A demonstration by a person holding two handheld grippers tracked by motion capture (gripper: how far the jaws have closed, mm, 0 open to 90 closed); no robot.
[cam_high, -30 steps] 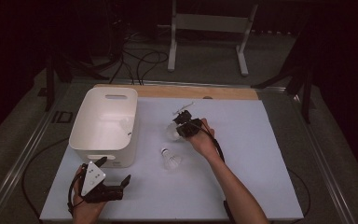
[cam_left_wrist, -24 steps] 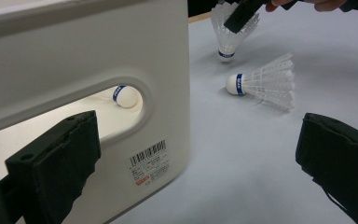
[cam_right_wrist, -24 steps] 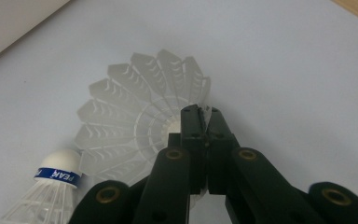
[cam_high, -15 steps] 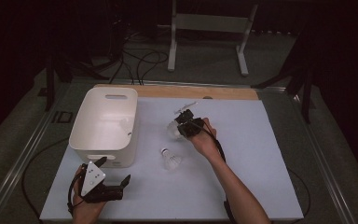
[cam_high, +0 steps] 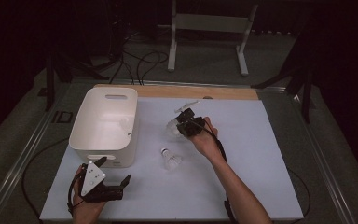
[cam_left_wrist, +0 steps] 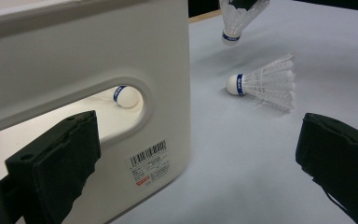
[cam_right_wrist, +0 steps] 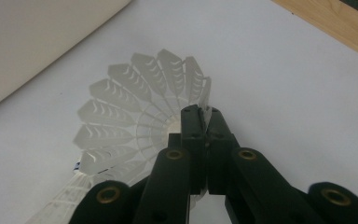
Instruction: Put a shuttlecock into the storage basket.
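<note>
My right gripper point(cam_high: 182, 122) point(cam_right_wrist: 204, 116) is shut on the feather rim of a white shuttlecock point(cam_high: 172, 129) point(cam_right_wrist: 135, 116). The shuttlecock hangs cork-down just above the white table, right of the white bin point(cam_high: 103, 128), and appears far off in the left gripper view as the held shuttlecock point(cam_left_wrist: 237, 18). A second shuttlecock point(cam_high: 170, 159) point(cam_left_wrist: 265, 84) lies on its side nearer the front. A third shuttlecock point(cam_high: 124, 123) rests inside the bin, its cork point(cam_left_wrist: 125, 96) visible through the bin's handle slot. My left gripper point(cam_high: 114, 179) point(cam_left_wrist: 196, 172) stands wide open by the bin's front corner, holding nothing.
The bin's wall point(cam_left_wrist: 74, 56) point(cam_right_wrist: 37, 42) rises close to both grippers. A wooden strip point(cam_high: 191, 92) point(cam_right_wrist: 335, 23) runs along the table's far edge. Beyond it are a white stand point(cam_high: 209, 28) and cables on the floor. White tabletop point(cam_high: 261, 154) spreads to the right.
The right gripper has shifted only slightly with its shuttlecock. The left gripper has kept still.
</note>
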